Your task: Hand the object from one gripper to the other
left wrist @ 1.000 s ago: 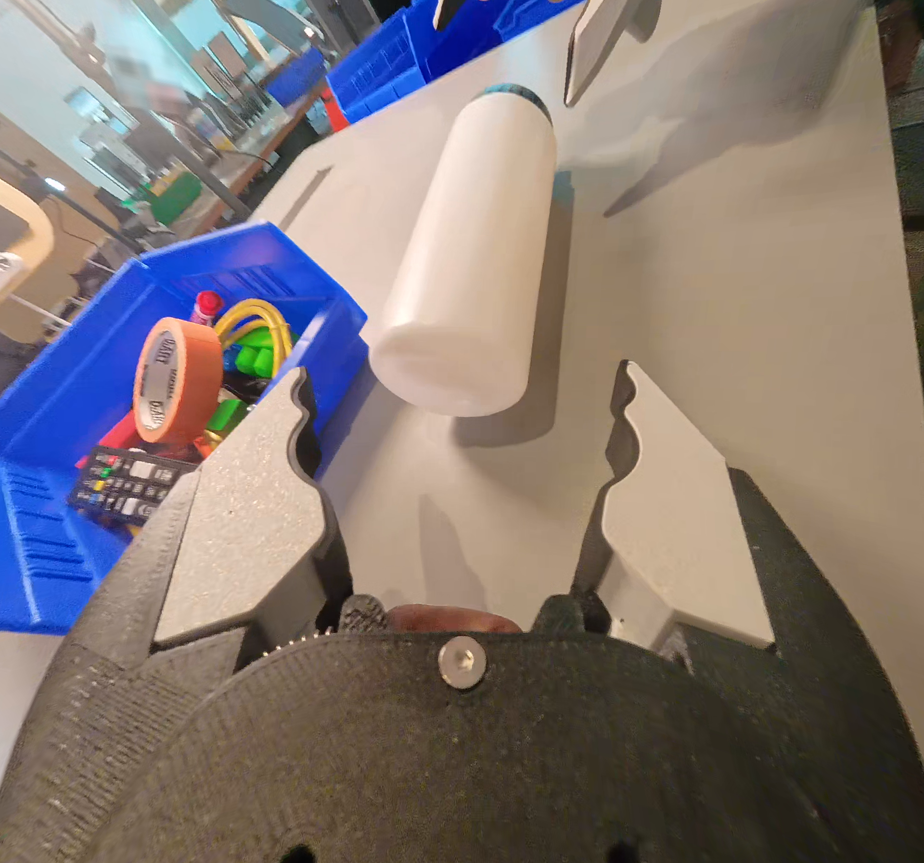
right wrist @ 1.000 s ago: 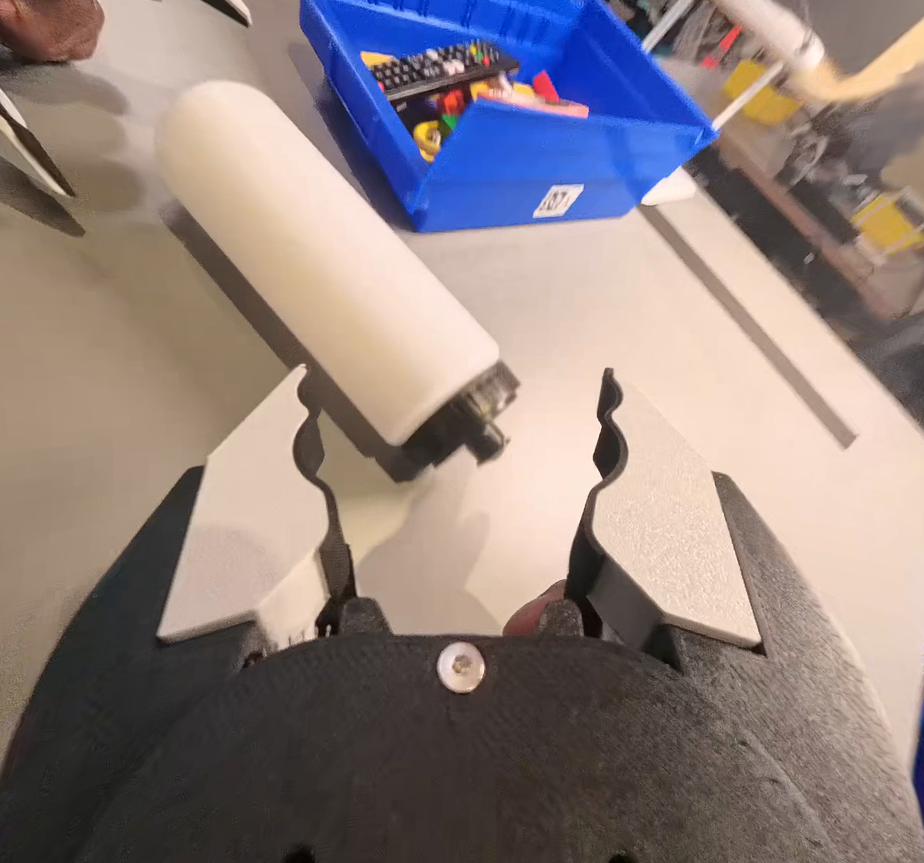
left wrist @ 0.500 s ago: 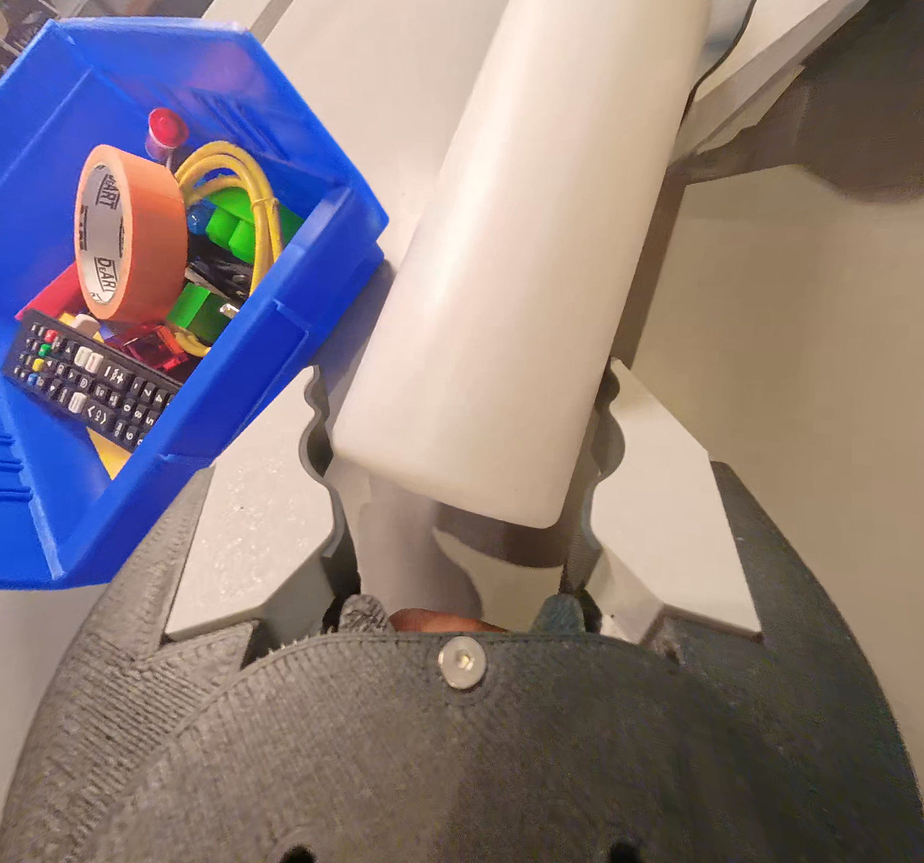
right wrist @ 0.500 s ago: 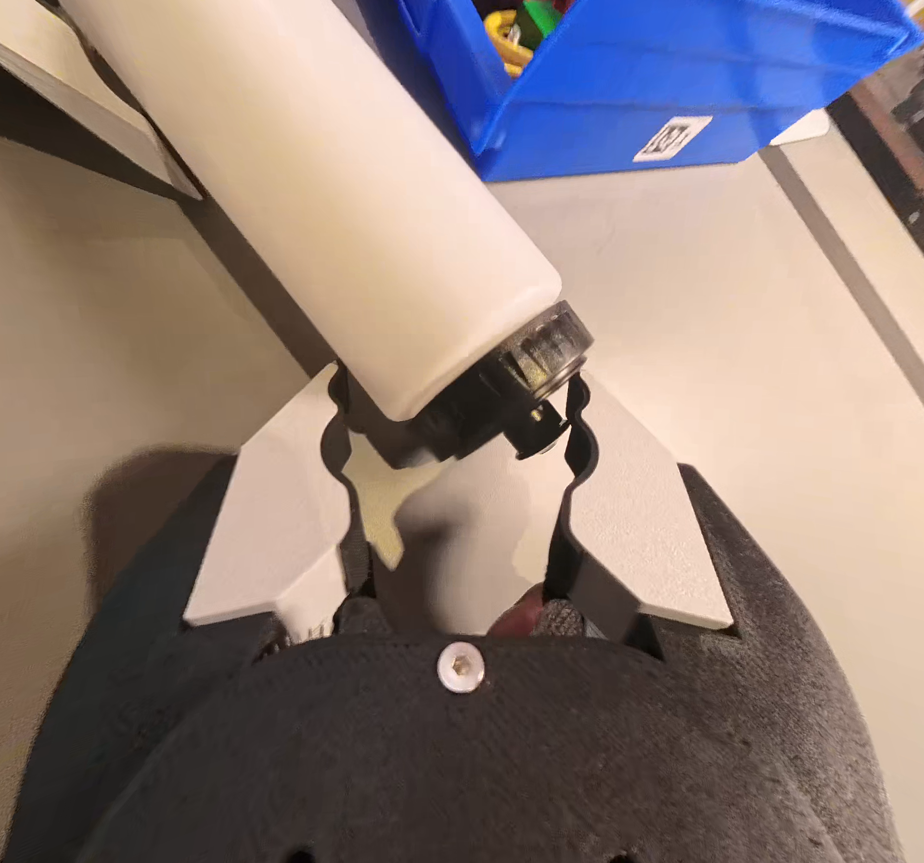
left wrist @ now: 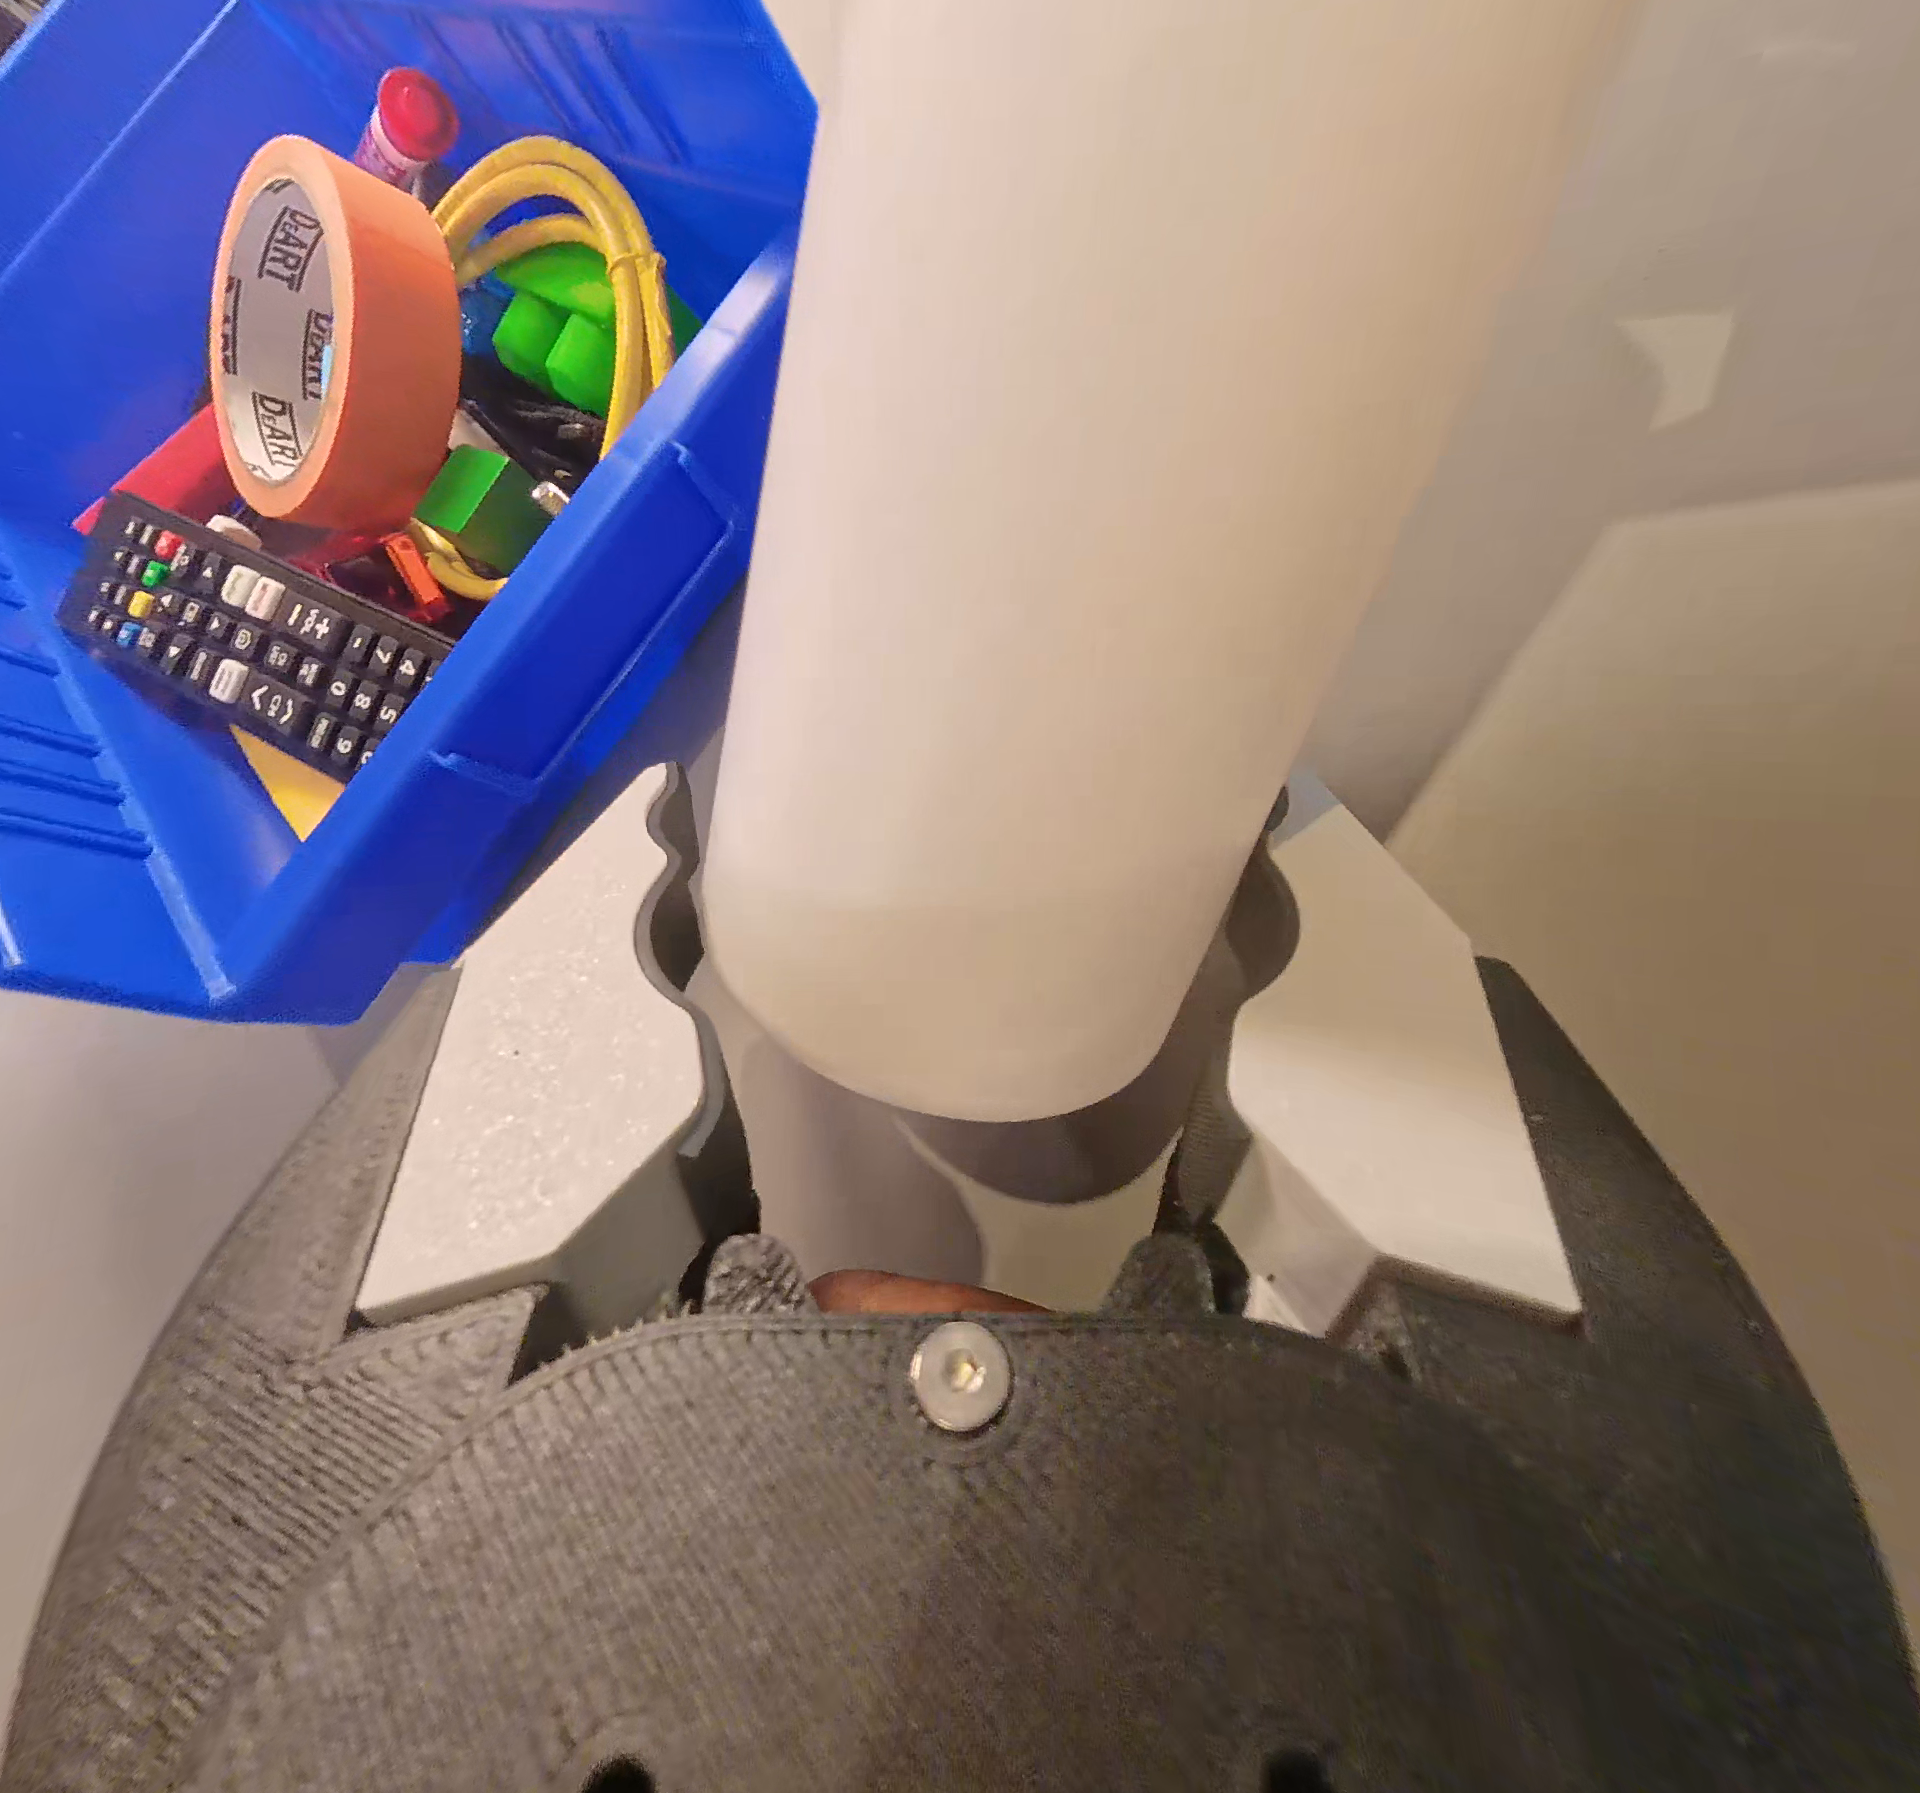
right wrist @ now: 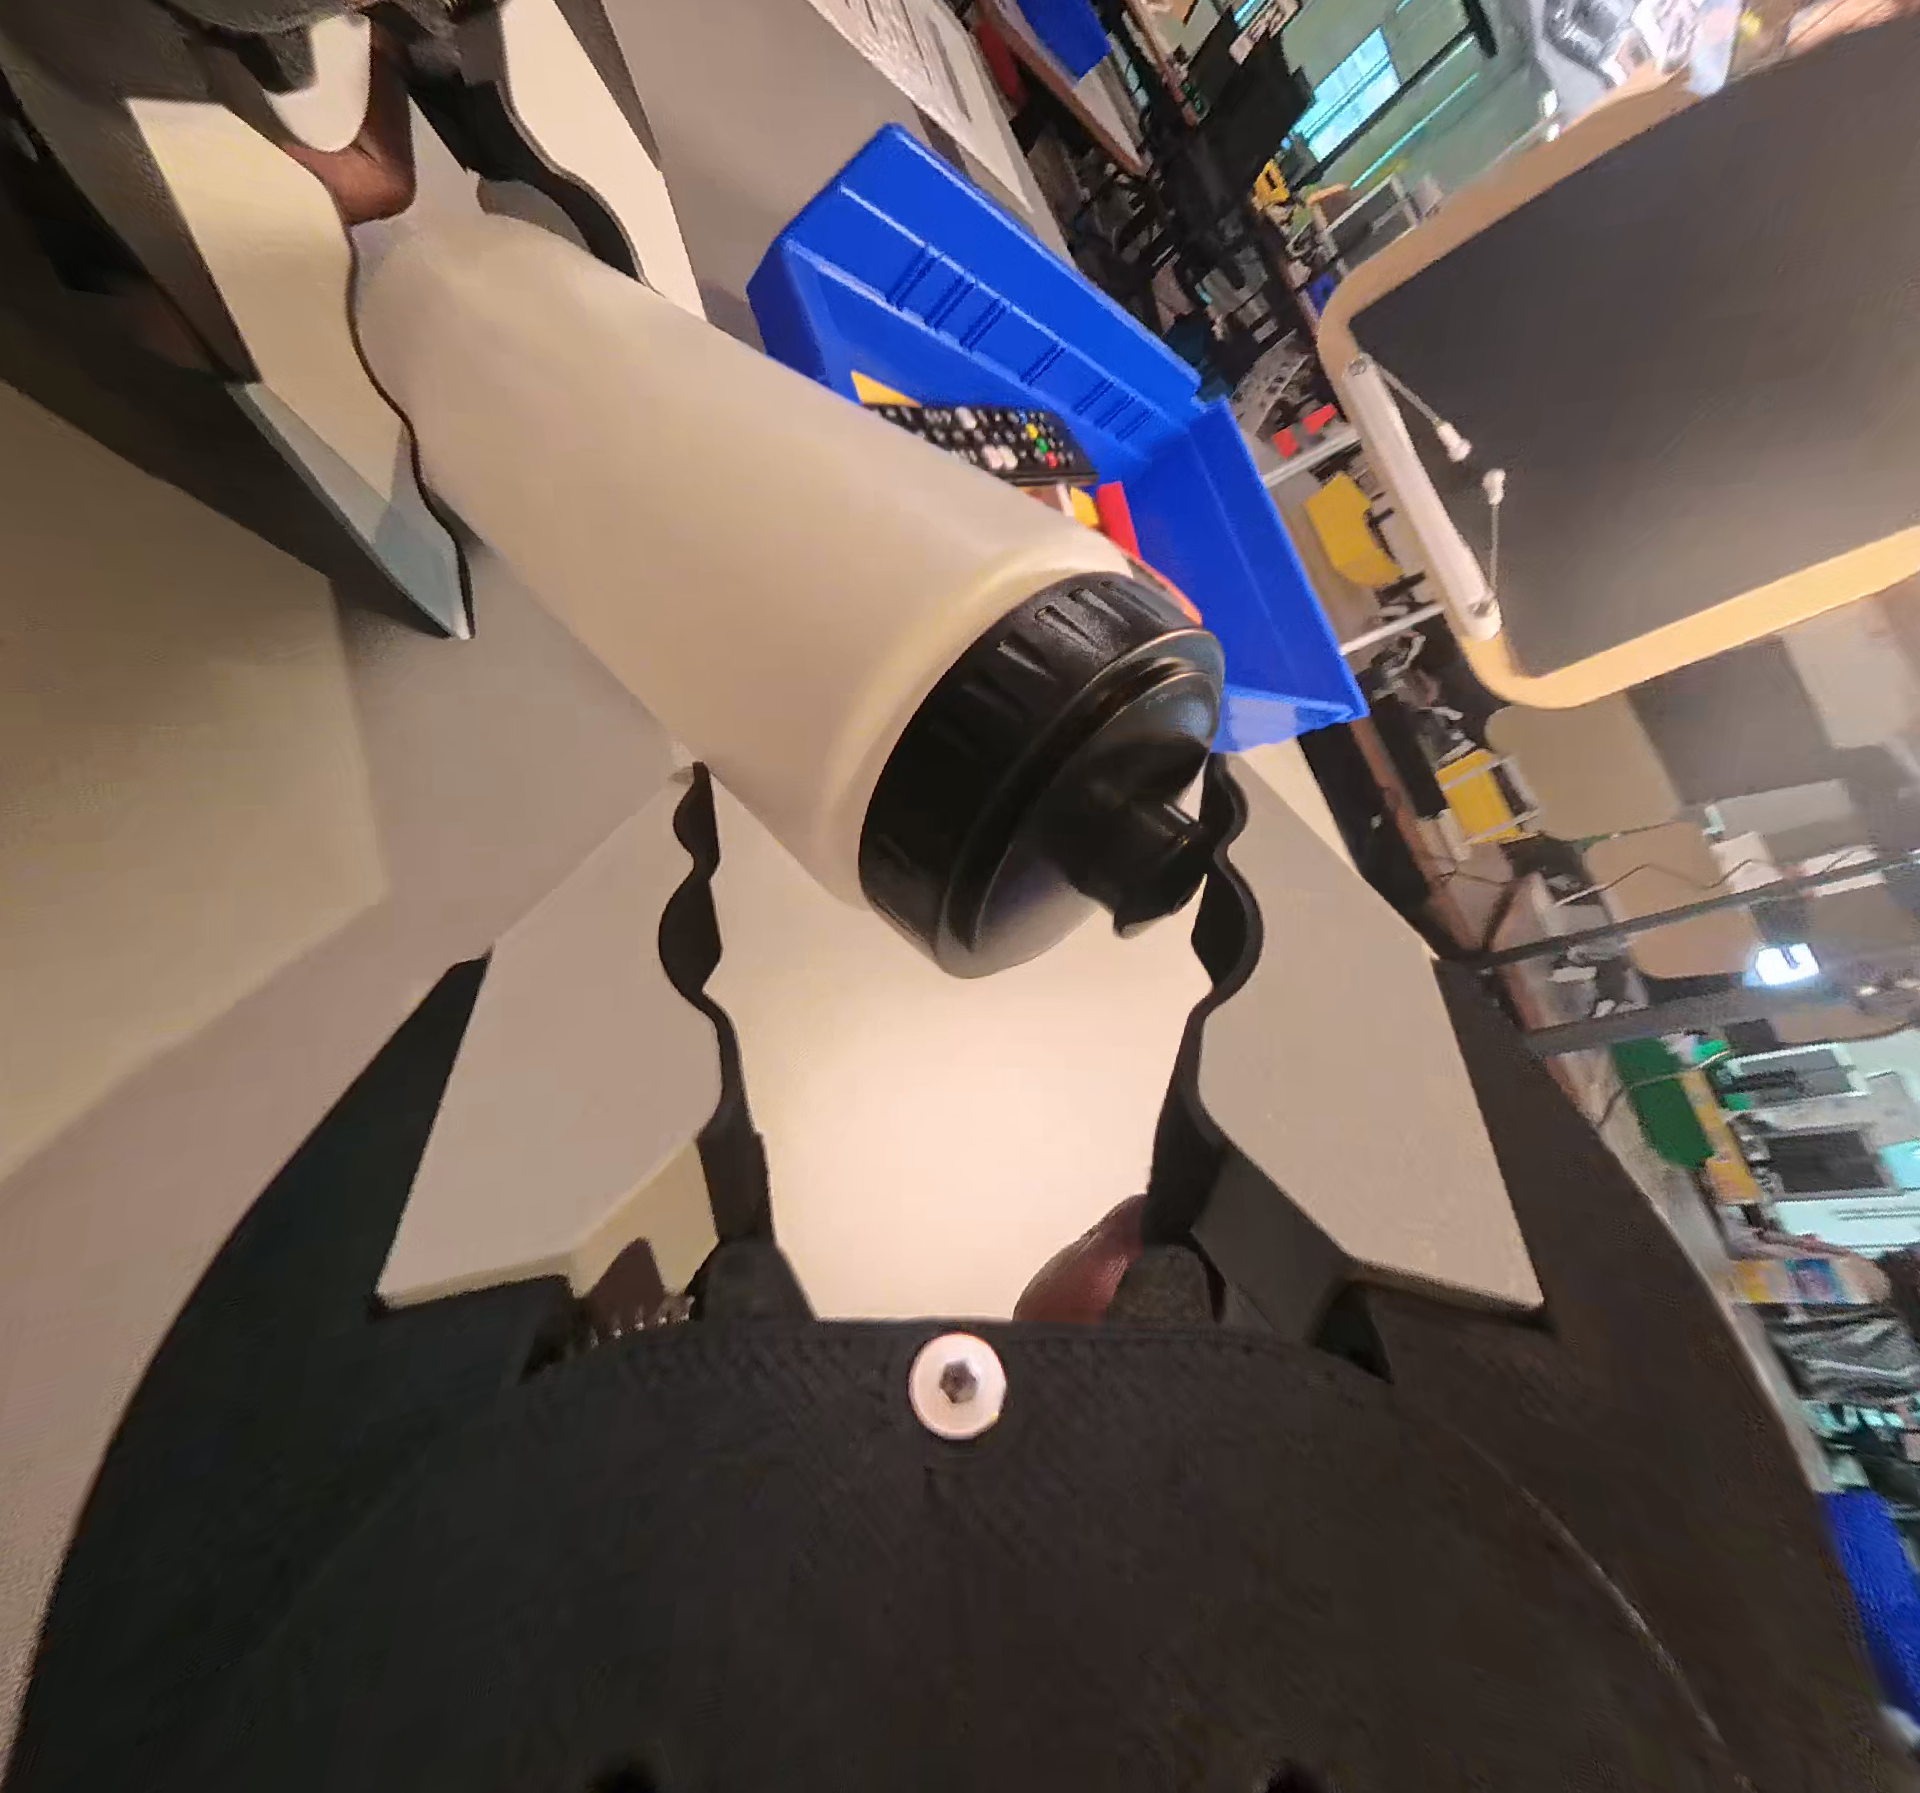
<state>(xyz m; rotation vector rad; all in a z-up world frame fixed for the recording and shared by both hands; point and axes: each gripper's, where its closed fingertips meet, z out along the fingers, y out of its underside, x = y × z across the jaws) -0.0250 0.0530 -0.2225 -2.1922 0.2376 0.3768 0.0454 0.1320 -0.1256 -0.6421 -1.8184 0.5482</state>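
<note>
White plastic bottle up off the grey table, one gripper on each end

The grey tabletop [right wrist: 187,808] has a blue plastic bin [left wrist: 582,663] on it. The long white bottle [left wrist: 1091,455] is clamped at its base by the left gripper [left wrist: 966,922]; the right gripper [right wrist: 961,870] sits part-open around the black ribbed screw cap [right wrist: 1039,767], can't tell if it's touching. In the bin: orange tape roll [left wrist: 343,341] with printed core, black remote [left wrist: 249,631], yellow cable [left wrist: 613,257], a white sticker out front.
</note>
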